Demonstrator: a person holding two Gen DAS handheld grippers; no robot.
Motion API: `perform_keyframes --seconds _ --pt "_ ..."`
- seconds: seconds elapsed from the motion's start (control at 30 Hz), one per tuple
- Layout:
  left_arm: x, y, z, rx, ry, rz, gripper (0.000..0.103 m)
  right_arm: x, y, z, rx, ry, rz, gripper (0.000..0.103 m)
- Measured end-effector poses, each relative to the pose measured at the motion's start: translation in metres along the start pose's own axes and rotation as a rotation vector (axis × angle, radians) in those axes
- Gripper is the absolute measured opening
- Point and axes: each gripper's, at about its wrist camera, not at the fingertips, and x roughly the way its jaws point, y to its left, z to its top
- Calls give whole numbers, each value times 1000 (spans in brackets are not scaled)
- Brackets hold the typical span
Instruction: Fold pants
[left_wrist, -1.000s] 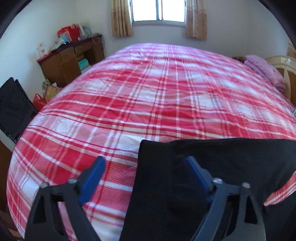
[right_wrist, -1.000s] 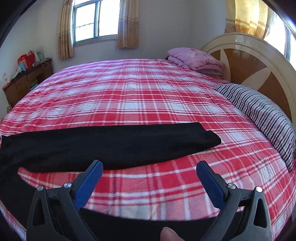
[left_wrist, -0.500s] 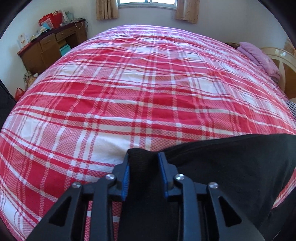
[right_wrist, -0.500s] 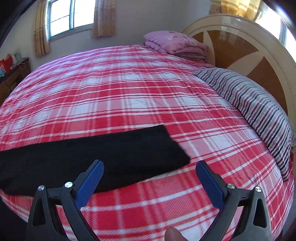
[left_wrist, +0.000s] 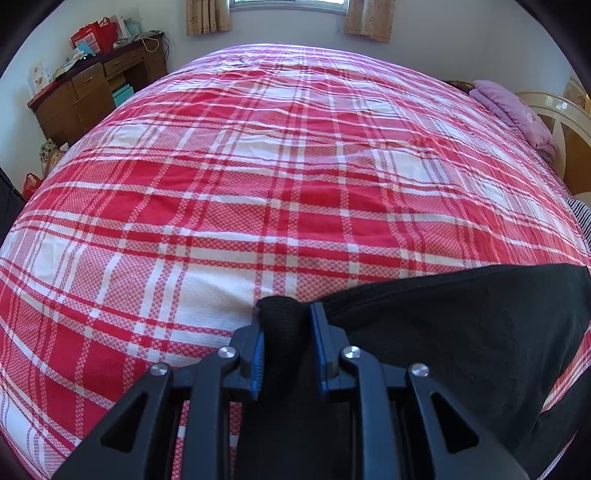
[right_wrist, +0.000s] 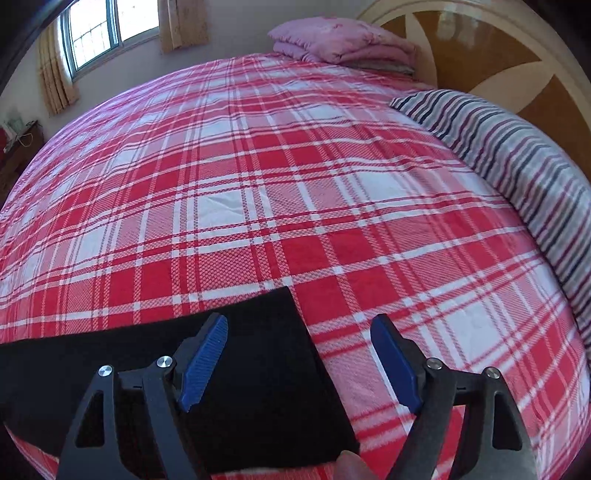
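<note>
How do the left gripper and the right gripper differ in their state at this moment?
The left gripper is shut on a bunched end of the black pants; the right gripper is open and holds nothing. The left one's fingers pinch the cloth between them; the right one's fingers straddle the flat edge of the pants near its corner. Both have blue pads and hang over the plaid bed.

black pants (right_wrist: 258, 369), red-white plaid bedspread (right_wrist: 295, 184), striped pillow (right_wrist: 517, 155), pinkish, perhaps floral, blanket (right_wrist: 340, 40)
</note>
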Motion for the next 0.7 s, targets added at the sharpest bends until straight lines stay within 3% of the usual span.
perform_keyframes --seconds 0.13,0.23,0.3,0.33,0.43,0.5,0.7 --pt "2 3 1 -11 -4 -15 23 26 -3 6 17 51 38 80" --pt "2 3 1 -7 -2 -18 20 36 -2 7 10 60 63 71" --pt "2 0 2 6 7 -42 13 35 3 7 -20 57 88 48" --pt "1 -1 3 15 7 -37 12 34 6 8 -33 57 126 22" --pt "-1 -5 4 39 3 -29 11 26 15 8 -70 46 129 13" --pt "-3 -5 5 40 -12 -28 11 16 18 7 -84 8 120 13" --pt "-28 7 2 3 -98 -93 11 -51 18 1 -101 -201 166 12"
